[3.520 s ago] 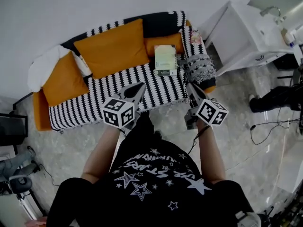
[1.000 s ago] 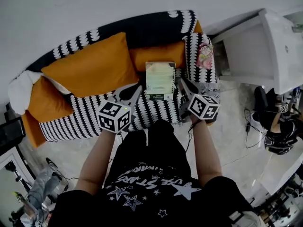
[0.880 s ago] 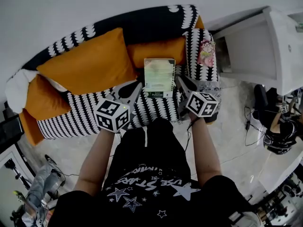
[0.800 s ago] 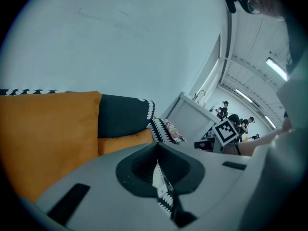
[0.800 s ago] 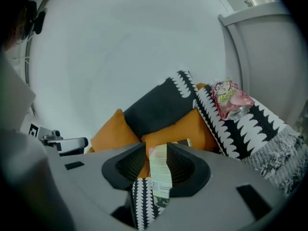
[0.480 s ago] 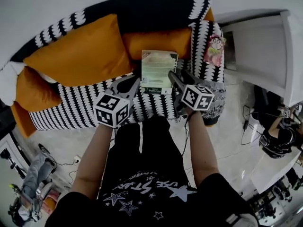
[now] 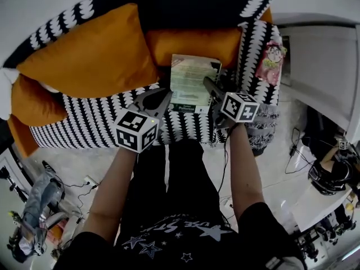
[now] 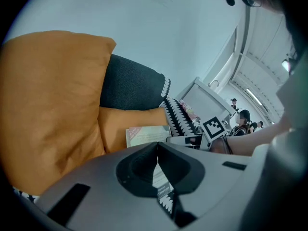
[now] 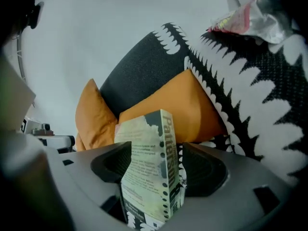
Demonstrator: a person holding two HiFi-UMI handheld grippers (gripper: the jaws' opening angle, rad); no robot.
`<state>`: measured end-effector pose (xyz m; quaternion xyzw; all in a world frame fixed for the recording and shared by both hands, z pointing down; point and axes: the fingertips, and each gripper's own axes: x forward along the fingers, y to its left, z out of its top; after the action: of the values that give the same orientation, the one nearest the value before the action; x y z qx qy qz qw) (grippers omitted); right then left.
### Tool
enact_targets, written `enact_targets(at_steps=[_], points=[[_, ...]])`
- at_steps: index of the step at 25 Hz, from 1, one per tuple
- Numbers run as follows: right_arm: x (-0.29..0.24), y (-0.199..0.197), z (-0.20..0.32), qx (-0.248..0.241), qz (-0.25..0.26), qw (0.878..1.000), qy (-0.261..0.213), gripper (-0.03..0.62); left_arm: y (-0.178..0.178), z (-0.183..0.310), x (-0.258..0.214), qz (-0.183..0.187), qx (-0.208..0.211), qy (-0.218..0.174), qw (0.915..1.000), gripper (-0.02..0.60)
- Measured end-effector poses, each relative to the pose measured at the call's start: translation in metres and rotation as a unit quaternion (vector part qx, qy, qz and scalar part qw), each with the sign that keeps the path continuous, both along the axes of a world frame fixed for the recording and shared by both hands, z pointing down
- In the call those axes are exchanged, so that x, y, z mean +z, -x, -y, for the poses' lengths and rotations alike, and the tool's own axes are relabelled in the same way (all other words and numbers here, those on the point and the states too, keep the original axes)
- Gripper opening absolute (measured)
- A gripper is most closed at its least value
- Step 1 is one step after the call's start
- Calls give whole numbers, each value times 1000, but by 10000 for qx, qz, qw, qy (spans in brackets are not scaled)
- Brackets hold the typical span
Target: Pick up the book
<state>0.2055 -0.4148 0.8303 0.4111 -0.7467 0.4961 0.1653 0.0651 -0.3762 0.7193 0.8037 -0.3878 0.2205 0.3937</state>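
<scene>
A pale green book (image 7: 193, 82) lies on the striped sofa seat, its far end against a small orange cushion (image 7: 191, 41). My right gripper (image 7: 216, 88) is at the book's near right corner. In the right gripper view the book (image 9: 147, 172) stands between the pads (image 9: 207, 170), spine toward me. My right gripper's (image 9: 155, 148) jaws are opening, and sofa pattern shows in a gap beside the spine. My left gripper (image 7: 165, 95) hovers just left of the book. In the left gripper view my left gripper (image 8: 157, 146) is shut and empty, with the book (image 8: 144, 134) beyond it.
A large orange cushion (image 7: 84, 49) leans on the sofa back, with another (image 7: 31, 100) at the far left. The black-and-white throw (image 7: 84, 125) covers the seat. A pink packet (image 7: 274, 58) lies on the right armrest. White furniture (image 7: 323, 66) stands to the right; a person (image 7: 332, 170) sits on the floor there.
Both grippers have sunk toward the sofa seat. The right gripper has moved in from beside the book onto its near right corner. The book has not moved.
</scene>
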Motion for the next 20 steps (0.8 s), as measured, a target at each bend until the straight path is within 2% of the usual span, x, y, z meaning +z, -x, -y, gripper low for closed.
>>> enact_targets(at_steps=[5,11,17,20], points=[[14,5,6,-146,203,9997,-49,324,5,2,14,33,-23,78,10000,8],[23,32,-2,-1165,566,9916,-46,339,5,-2,29,106,51,225,9997,8],[30,40,-2,-1452,1206,9820,83,339,-3,-4,43,123,134,325,9993,8],[32,49,-7,-1786,1325,9749,62,337,-6,-5,47,91,159,380,9991,8]])
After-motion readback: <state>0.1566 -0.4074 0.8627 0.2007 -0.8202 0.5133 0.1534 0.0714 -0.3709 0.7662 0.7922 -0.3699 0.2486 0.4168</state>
